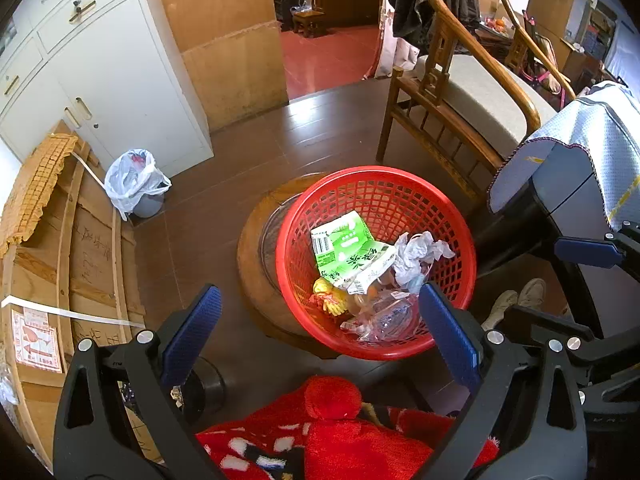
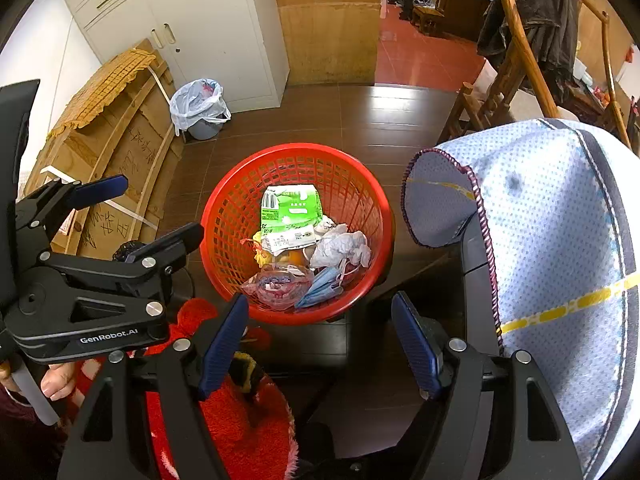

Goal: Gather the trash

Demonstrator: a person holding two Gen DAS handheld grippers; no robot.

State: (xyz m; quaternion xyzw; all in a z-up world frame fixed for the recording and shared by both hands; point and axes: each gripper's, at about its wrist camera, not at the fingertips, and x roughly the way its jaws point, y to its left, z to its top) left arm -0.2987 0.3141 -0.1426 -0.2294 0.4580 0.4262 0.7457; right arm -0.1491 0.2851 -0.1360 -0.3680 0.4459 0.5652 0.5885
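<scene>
We see the red basket (image 2: 362, 196) holding a green carton (image 2: 291, 208), crumpled paper (image 2: 342, 248) and a blue mask (image 2: 320, 289); our left gripper (image 1: 320, 336) and right gripper (image 2: 320, 344) hover beside it, jaws spread, empty.

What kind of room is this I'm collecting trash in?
Most likely a lived-in home, perhaps a living room: a wooden armchair with a seat cushion, a white cabinet, and a bag-lined bin on dark plank flooring. The red basket holds household trash.
</scene>
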